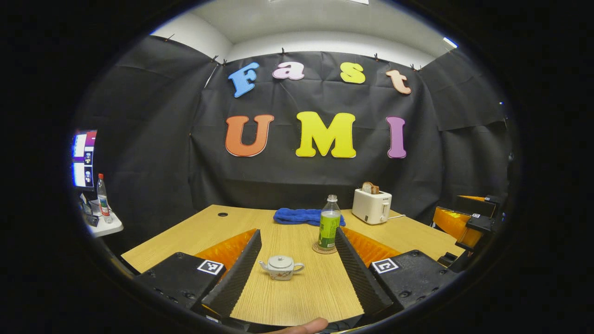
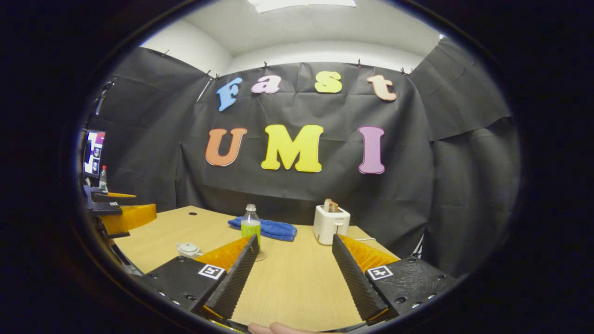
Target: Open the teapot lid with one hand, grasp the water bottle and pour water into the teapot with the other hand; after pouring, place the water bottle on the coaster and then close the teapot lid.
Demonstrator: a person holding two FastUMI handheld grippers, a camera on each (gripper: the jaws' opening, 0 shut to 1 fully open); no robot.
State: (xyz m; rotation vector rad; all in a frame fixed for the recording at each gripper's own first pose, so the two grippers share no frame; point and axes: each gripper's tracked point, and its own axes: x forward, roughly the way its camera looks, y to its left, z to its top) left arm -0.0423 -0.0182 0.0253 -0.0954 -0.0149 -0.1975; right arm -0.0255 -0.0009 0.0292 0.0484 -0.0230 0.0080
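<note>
A small white teapot (image 1: 281,267) with its lid on stands on the wooden table (image 1: 287,301), between the wide-apart fingers of my left gripper (image 1: 297,234), which is open and holds nothing. Behind it a clear water bottle (image 1: 329,224) with a green label stands upright on a round coaster (image 1: 324,250). In the right gripper view the same bottle (image 2: 251,227) rises just past my left finger, and the teapot (image 2: 188,249) peeks out at the far left. My right gripper (image 2: 293,239) is open and holds nothing. The other gripper (image 2: 123,214) hovers at the left edge.
A blue folded cloth (image 1: 299,216) lies at the back of the table, with a white toaster (image 1: 371,205) holding a slice of bread to its right. A side shelf (image 1: 104,225) with a bottle and a screen stands off to the left. The other gripper (image 1: 468,222) is at right.
</note>
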